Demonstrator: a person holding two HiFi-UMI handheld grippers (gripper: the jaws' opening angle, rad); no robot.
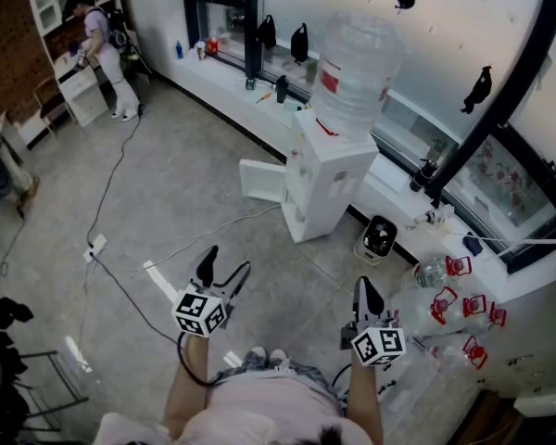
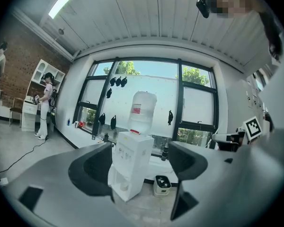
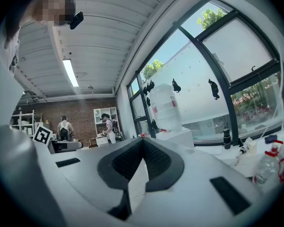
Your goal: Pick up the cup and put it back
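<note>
A white water dispenser (image 1: pixel 320 179) with a large clear bottle (image 1: pixel 355 68) on top stands by the window, ahead of both grippers. In the left gripper view the dispenser (image 2: pixel 132 162) shows between the jaws, and a small pale cup-like thing (image 2: pixel 124 187) sits in its lower niche. My left gripper (image 1: pixel 225 265) is open with nothing between its fingers and is well short of the dispenser. My right gripper (image 1: pixel 364 287) is shut and empty, and its pads meet in the right gripper view (image 3: pixel 143 145).
A small door (image 1: pixel 262 179) hangs open on the dispenser's left side. A black and white bin (image 1: pixel 380 237) stands to its right. Several clear bottles with red caps (image 1: pixel 449 295) lie at the right. A cable and power strip (image 1: pixel 97 247) cross the floor. A person (image 1: pixel 102 54) stands far left.
</note>
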